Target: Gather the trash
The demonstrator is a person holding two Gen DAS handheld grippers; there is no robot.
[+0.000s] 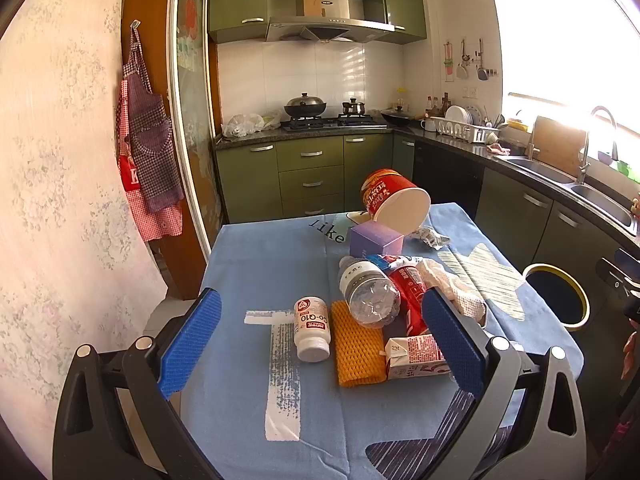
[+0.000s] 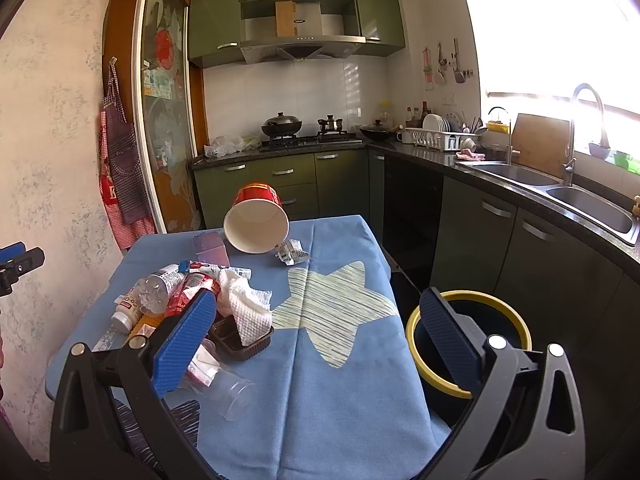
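**Blue cloth, trash heaped at one side, both claws wide and empty**

Blue tablecloth (image 1: 256,264) is seen covering a small table in a green-cabinet kitchen. Trash is piled on the cloth.

Left wrist view:
- Left gripper (image 1: 320,340) is held above the near edge of the table, tilted down; its jaws are spread wide, nothing is gripped between the blue pads.
- White pill bottle (image 1: 311,328) is found lying on its side between the fingers' line of sight, just beside an orange foam net (image 1: 356,348).
- Crushed clear water bottle (image 1: 368,290) is laid across the net and against a red wrapper (image 1: 410,292).
- Small milk carton (image 1: 416,356) is lying at the near end of the pile, partly hidden by the right-hand pad.
- Purple box (image 1: 376,240) is set farther back, touched from behind by a tipped red paper bucket (image 1: 394,200); a crumpled foil wrapper (image 1: 432,237) lies beside them.

Right wrist view:
- Right gripper (image 2: 320,340) is likewise opened wide and empty, over the cloth's star print.
- White paper towel (image 2: 248,304) is draped into a dark plastic tray (image 2: 256,346); a clear plastic cup (image 2: 230,390) lies on its side near the table edge.
- Yellow-rimmed bin (image 2: 412,332) is standing on the floor just beside the table, its mouth open, partly behind the right-hand pad.
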